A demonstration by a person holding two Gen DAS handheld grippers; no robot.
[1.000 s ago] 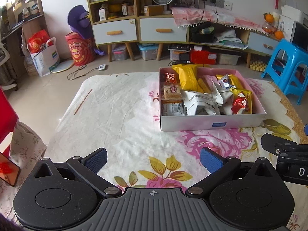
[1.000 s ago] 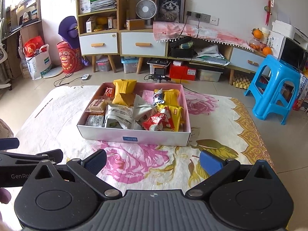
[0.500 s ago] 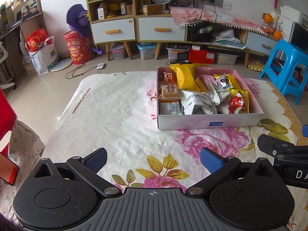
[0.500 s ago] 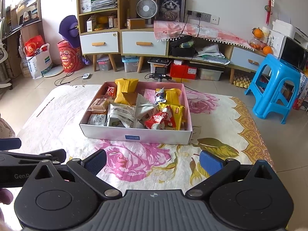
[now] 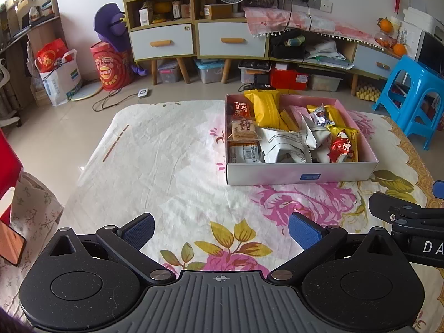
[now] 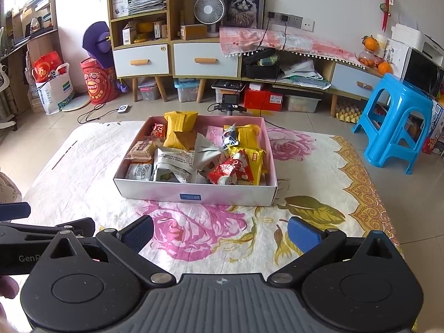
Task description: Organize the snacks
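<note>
A pink and white shallow box [image 5: 302, 176] [image 6: 194, 195] sits on the flowered tablecloth, filled with several snack packs: yellow packs [image 5: 265, 108] [image 6: 179, 127], grey-white packs [image 5: 283, 144] [image 6: 172, 163], a red pack [image 5: 340, 149] [image 6: 230, 170] and small biscuit packs [image 5: 244, 129] [image 6: 141, 149]. My left gripper [image 5: 220, 229] is open and empty, over the cloth, near and left of the box. My right gripper [image 6: 220, 229] is open and empty, just short of the box's near wall. Each gripper shows at the other view's edge.
The flowered tablecloth [image 5: 155, 166] [image 6: 313, 194] covers the table. A blue plastic stool [image 5: 416, 97] [image 6: 394, 122] stands to the right. Cabinets [image 6: 205, 58] and storage boxes line the far wall. A red object [image 5: 7, 161] sits at the left edge.
Both grippers have drawn back slightly from the box and stay open. The box and its snacks have not moved.
</note>
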